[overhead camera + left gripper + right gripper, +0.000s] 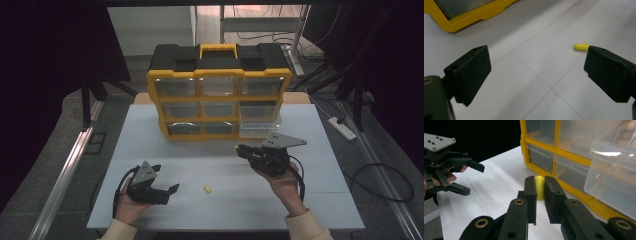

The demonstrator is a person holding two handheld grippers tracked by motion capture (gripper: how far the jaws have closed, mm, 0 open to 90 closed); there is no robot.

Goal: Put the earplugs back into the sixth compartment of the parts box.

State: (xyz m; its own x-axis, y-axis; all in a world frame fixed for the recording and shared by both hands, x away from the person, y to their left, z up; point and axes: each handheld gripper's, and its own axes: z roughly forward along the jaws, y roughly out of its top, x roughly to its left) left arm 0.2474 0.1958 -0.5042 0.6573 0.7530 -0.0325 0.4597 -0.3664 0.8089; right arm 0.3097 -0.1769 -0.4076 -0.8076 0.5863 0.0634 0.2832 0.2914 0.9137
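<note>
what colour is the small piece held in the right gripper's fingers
Yellow; the small piece shows best in the right gripper view, pinched in the right gripper.

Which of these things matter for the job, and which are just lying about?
Job, as it looks:
- organizer, bottom right drawer pulled out
- yellow piece between the right gripper's jaws
- loose yellow piece on the table, near the open left gripper

Lying about:
- power strip on the floor
- cables on the floor

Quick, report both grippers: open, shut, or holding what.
Left gripper: open, holding nothing; a yellow piece lies on the table beyond its jaw.
Right gripper: shut on a small yellow piece.
</note>
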